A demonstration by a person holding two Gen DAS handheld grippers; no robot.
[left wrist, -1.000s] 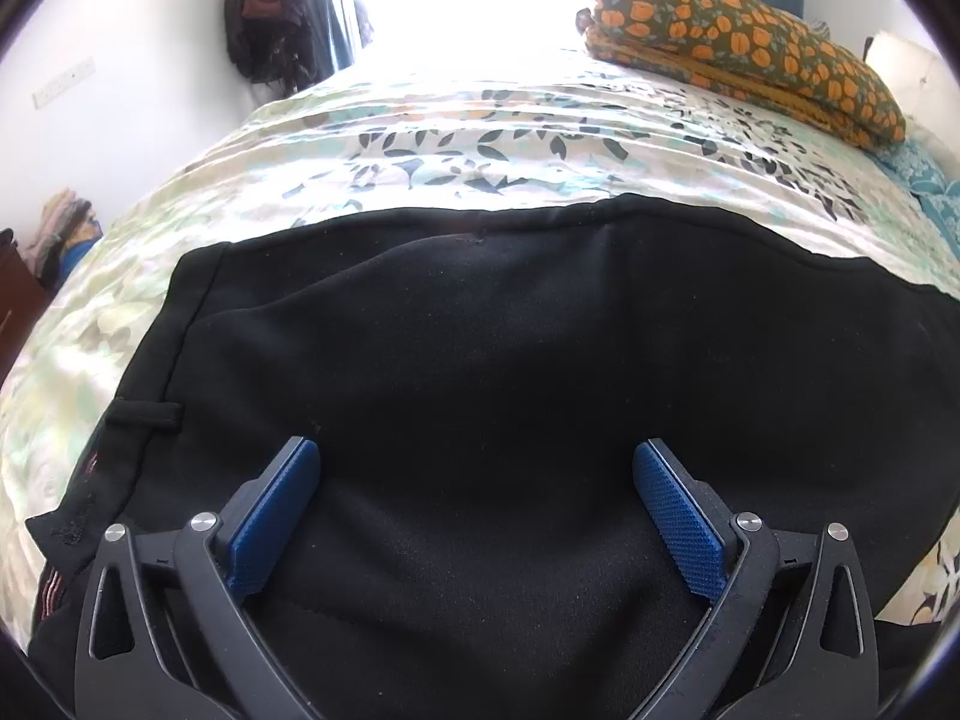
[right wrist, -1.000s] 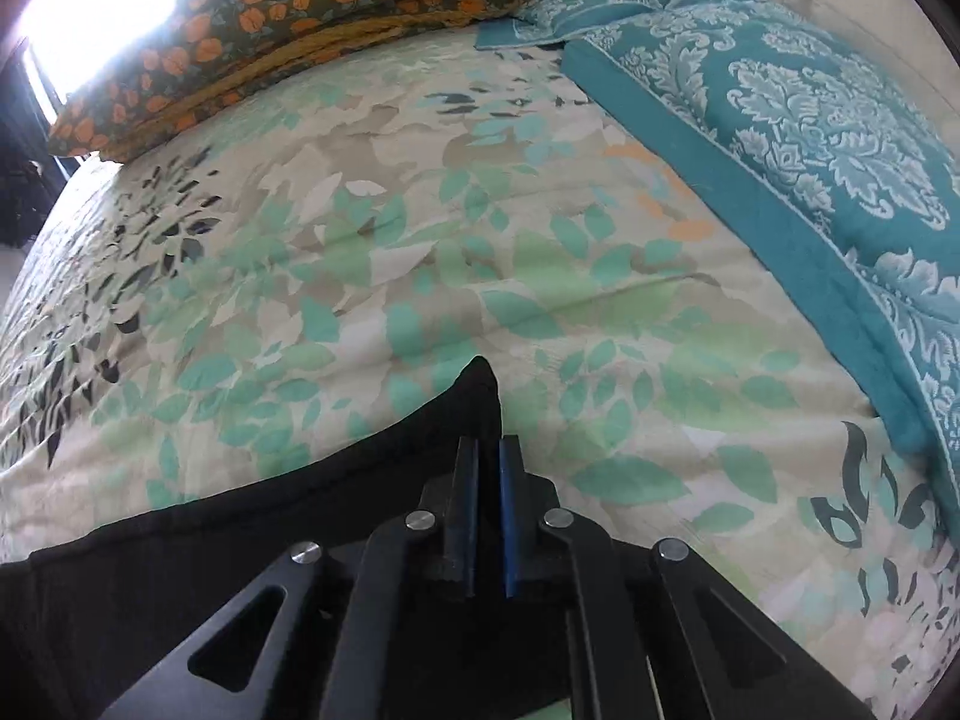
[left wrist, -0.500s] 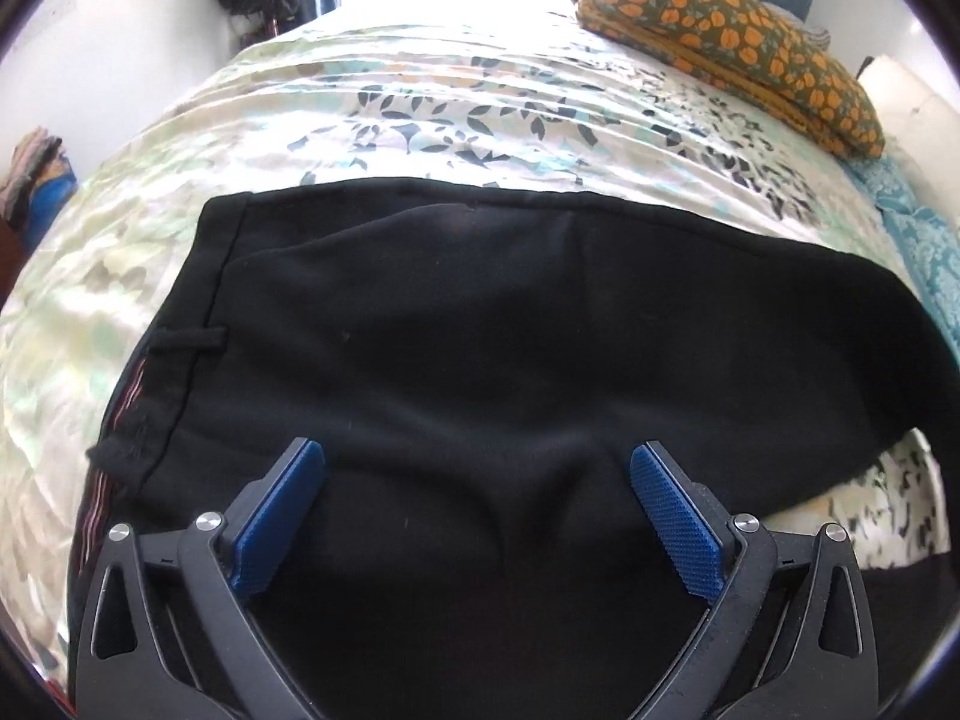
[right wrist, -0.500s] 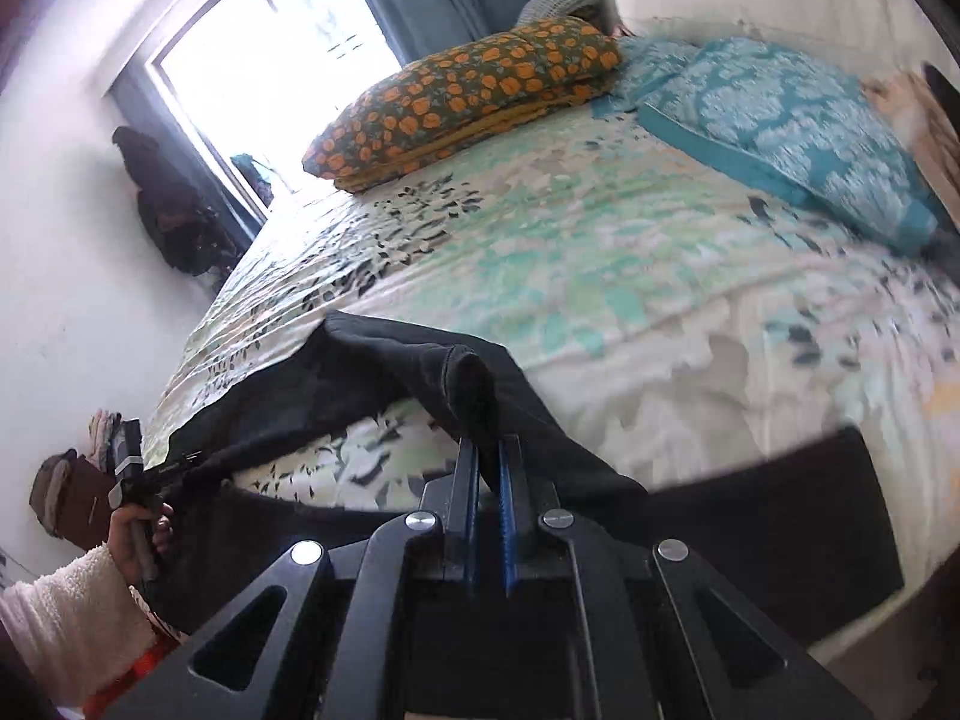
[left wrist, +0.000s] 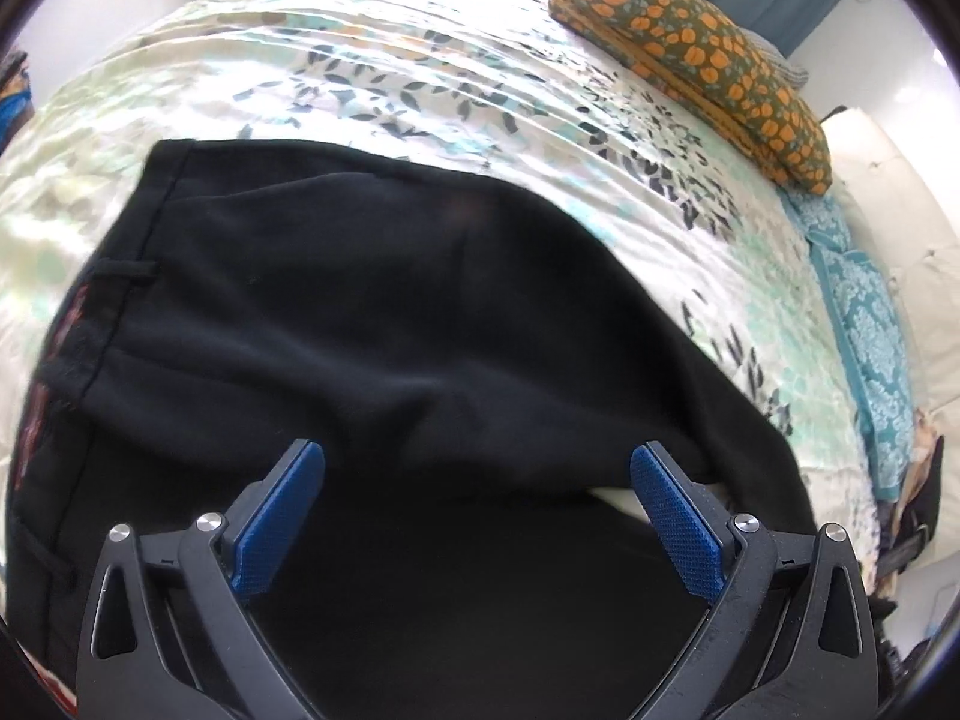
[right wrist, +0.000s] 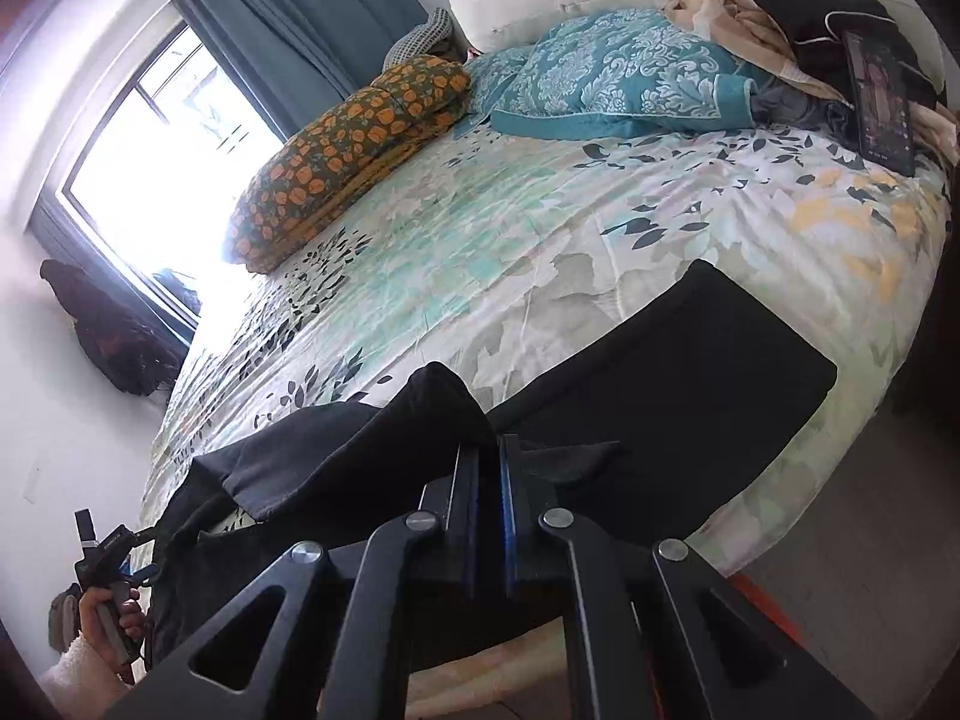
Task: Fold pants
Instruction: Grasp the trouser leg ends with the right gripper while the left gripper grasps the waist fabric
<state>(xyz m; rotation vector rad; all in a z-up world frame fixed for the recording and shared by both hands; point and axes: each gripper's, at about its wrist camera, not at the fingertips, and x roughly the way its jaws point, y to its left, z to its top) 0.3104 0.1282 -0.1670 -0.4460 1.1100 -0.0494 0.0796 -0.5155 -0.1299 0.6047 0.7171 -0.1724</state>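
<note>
Pants are spread on the floral bed. The right tongs are clamped on a lifted leg fold, which should be carried over flat with edges lined up (no bunching). The left tongs gape wide just above the waist part, holding nothing.

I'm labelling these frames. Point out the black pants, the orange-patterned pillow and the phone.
black pants (left wrist: 372, 312): left wrist view, upper panel.
orange-patterned pillow (right wrist: 348, 156): right wrist view, top face.
phone (right wrist: 881, 102): right wrist view, screen.
</note>
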